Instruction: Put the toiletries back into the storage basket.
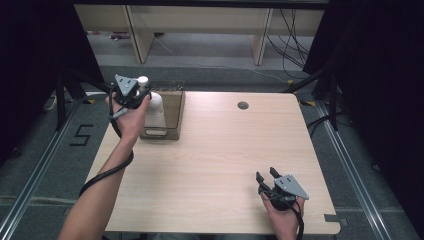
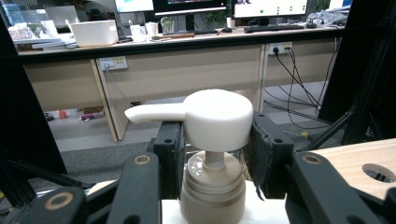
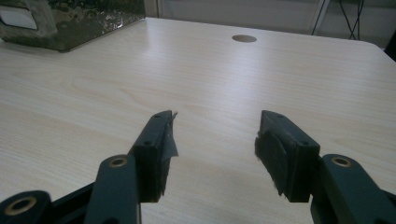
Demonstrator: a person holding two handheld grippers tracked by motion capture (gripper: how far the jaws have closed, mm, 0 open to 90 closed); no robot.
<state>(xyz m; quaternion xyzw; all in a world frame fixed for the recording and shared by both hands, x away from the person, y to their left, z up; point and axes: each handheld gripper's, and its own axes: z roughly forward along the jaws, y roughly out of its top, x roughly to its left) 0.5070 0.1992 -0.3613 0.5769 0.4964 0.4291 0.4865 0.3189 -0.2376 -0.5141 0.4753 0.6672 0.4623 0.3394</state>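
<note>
The left gripper [image 1: 131,92] holds a white pump bottle [image 1: 153,111] at the far left of the worktop [image 1: 225,150], its jaws closed on the neck just under the pump head [image 2: 217,119], as the left gripper view shows, with the spout pointing left in that view. In the high view the bottle stands upright, inside or right at the mouth of a dark, mottled bin [image 1: 171,114] that sits on the far left corner; whether its base rests on the bin floor or hangs above it cannot be told. The right gripper [image 1: 267,176] rests at the near right edge, well apart from the bottle, jaws open and empty over bare wood, with the bin [image 3: 70,21] far off to its left and a cable hole [image 3: 244,38] ahead. The step in hand looks like moving the bottle at the bin, either lifting it out or setting it in; the pictures do not settle which. The next move calls for a steady vertical path so the base clears the bin wall, and a firm grip, since the neck is narrow and the body could swing.
</note>
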